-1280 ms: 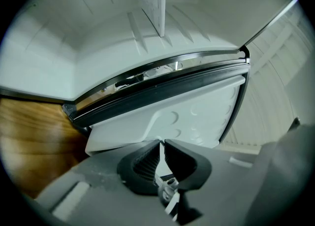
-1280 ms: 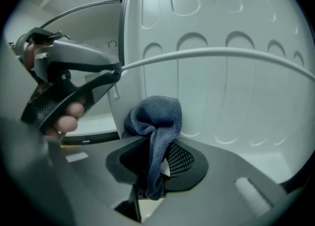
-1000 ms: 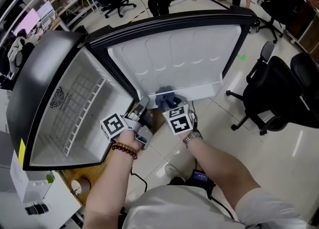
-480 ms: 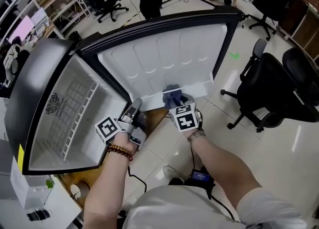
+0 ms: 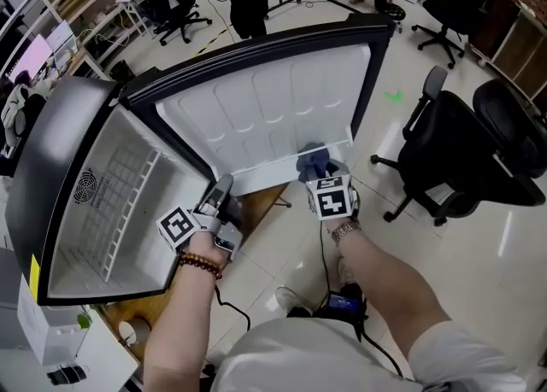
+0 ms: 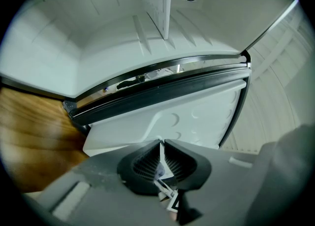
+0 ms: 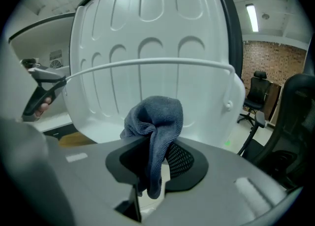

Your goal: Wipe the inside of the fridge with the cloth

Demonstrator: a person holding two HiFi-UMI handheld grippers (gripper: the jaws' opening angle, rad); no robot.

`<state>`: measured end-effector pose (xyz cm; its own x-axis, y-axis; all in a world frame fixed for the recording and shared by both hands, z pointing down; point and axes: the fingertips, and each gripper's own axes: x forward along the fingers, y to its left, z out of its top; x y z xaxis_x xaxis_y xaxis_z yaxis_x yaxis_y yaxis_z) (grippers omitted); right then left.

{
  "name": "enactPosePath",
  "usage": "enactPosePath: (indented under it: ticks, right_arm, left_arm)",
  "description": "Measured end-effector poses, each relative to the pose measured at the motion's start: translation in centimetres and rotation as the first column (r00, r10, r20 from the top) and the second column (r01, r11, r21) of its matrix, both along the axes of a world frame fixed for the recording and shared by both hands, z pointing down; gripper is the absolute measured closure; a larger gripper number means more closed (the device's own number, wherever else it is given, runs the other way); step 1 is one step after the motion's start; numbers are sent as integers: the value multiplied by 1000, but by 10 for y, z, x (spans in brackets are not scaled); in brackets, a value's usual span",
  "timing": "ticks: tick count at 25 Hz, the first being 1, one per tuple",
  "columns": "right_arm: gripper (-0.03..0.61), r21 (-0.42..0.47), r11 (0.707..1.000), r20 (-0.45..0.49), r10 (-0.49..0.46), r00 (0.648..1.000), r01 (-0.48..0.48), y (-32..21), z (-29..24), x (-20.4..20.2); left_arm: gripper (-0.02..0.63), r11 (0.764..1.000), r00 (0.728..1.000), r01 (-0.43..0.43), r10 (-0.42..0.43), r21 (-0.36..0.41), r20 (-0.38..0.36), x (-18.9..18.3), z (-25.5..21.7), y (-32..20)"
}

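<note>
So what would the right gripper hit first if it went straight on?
Probably the fridge door's inner liner, below the white rail, with the cloth in the right gripper touching first.

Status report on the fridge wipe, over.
Right hand-held gripper shut on the blue cloth, at the lower shelf of the open fridge door. Left hand-held gripper shut, empty, near the door's bottom corner. Nothing blocking.

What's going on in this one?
A person is cleaning a small fridge whose door stands open. The right hand-held gripper is shut on a blue-grey cloth, held at the door's inner side just below the shelf rail; contact is hard to confirm. The left hand-held gripper is shut and empty, near the fridge's front edge.
</note>
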<state>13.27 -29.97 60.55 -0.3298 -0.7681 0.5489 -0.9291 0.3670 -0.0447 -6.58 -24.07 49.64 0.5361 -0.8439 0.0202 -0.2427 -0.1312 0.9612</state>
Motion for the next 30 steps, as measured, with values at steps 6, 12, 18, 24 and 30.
enactPosePath:
  ticks: [6,12,18,24,30]
  right_arm:
    - [488,-30,996,-9,83,997,-83,-4,3,33]
    - [489,-59,986,16,154,988,-153,-2,7,52]
    - [489,-62,979,38,196,980,-193,-1,1,61]
    - [488,-34,988,36,152,988,-151,7,-14,59]
    - [488,-12,1000,23,22,999,-21,46,-27,38]
  left_arm:
    - [583,1000,1000,12,-12,-4,-12,-1,0,-1]
    - [584,1000,1000,25,-25,-5,-19,-2,2,-2]
    - [584,1000,999,29,-29,-4,-19,-1,2,-2]
    - [584,999,999,41,-41,-2,-28,-1,1,-1]
    - [584,999,999,24,-23,22,-44,4,3,7]
